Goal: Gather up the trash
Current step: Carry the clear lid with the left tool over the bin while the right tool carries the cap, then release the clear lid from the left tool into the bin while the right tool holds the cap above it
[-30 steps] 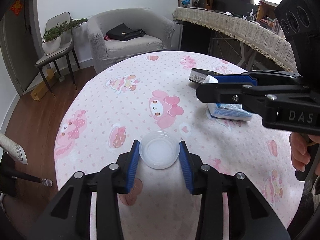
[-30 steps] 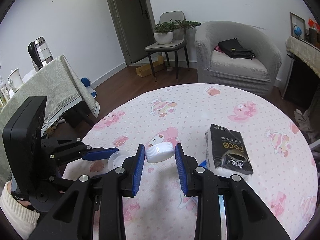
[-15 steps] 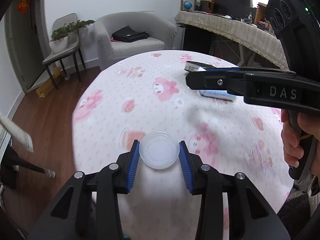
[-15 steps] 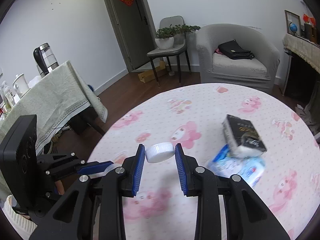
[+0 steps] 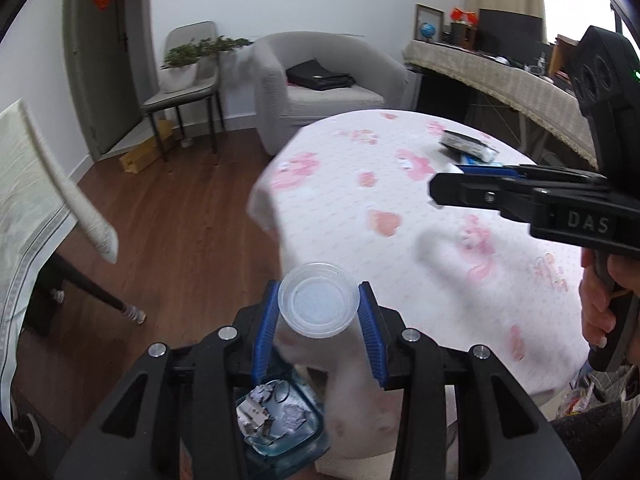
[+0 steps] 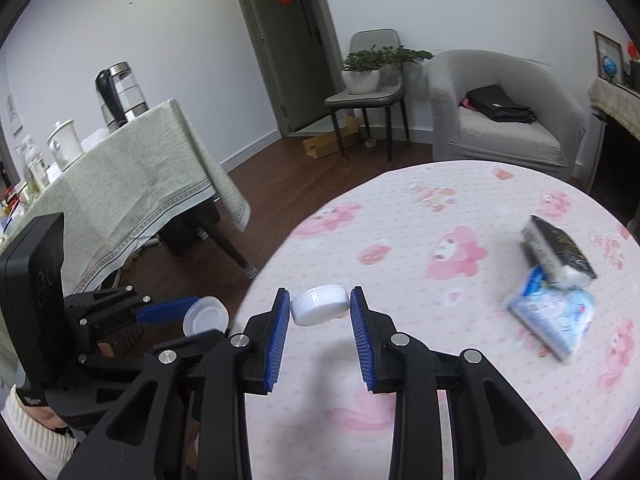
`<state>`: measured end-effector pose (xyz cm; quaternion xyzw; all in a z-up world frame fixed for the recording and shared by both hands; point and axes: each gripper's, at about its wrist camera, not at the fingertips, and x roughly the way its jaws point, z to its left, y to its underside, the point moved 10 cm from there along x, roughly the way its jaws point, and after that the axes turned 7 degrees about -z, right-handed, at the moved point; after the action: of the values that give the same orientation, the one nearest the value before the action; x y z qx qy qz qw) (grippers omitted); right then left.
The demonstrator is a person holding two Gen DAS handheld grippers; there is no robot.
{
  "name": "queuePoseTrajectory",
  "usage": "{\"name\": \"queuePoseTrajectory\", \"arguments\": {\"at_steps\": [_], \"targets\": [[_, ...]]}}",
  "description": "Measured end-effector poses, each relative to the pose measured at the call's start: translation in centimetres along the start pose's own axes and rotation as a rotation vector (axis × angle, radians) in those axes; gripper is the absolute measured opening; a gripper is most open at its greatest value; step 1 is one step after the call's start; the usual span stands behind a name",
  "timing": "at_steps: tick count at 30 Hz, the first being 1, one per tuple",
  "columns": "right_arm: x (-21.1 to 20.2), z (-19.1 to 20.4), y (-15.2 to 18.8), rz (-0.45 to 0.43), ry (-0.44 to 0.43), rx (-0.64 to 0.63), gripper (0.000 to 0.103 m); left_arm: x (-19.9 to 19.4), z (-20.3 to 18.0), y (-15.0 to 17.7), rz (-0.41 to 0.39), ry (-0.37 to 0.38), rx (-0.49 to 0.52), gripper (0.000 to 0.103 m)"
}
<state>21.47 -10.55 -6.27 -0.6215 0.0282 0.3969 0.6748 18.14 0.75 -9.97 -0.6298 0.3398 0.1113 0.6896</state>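
Note:
My left gripper (image 5: pixel 319 304) is shut on a clear plastic lid (image 5: pixel 318 299), held in the air past the near left edge of the round table (image 5: pixel 460 280). Below it, on the floor side, a bin (image 5: pixel 280 424) with a blue liner holds scraps of paper. My right gripper (image 6: pixel 320 310) is shut on a white ribbed bottle cap (image 6: pixel 319 310), above the table's left part. In the right wrist view the left gripper (image 6: pixel 188 312) with the clear lid (image 6: pixel 206 315) shows at lower left, off the table's edge.
A black tissue pack (image 6: pixel 560 252) and a blue-white wipes pack (image 6: pixel 550 320) lie on the pink cartoon tablecloth. A second table with a green cloth (image 6: pixel 132 196) stands left, with a kettle (image 6: pixel 120 94). A grey armchair (image 6: pixel 504 112) and a chair with a potted plant (image 6: pixel 364 76) stand behind.
Both grippers have swung left, away from the middle of the table, each keeping its piece. The left one now hangs beyond the table's edge, and the bin has come into view beneath it.

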Motion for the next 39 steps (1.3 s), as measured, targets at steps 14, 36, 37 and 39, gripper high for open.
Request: {"name": "queuePoseTrajectory", "arguments": {"at_steps": [14, 36, 37, 39], "targets": [[2.8, 7.6, -0.1, 0.022, -0.095, -0.059, 0.031, -0.3, 8.2, 6.1, 0.113, -0.089, -0.1, 0.042], [9.6, 14.8, 2.1, 0.132, -0.156, -0.097, 0.032, 1.9, 12.7, 17.1, 0.37, -0.034, -0.172, 0.057], [9.9, 15.0, 2.2, 0.135, -0.158, -0.097, 0.032, 1.9, 12.8, 17.3, 0.372, -0.033, -0.172, 0.057], [10.4, 15.4, 2.5, 0.145, -0.16, -0.099, 0.032, 1.6, 13.1, 17.4, 0.367, -0.035, -0.178, 0.059]]}}
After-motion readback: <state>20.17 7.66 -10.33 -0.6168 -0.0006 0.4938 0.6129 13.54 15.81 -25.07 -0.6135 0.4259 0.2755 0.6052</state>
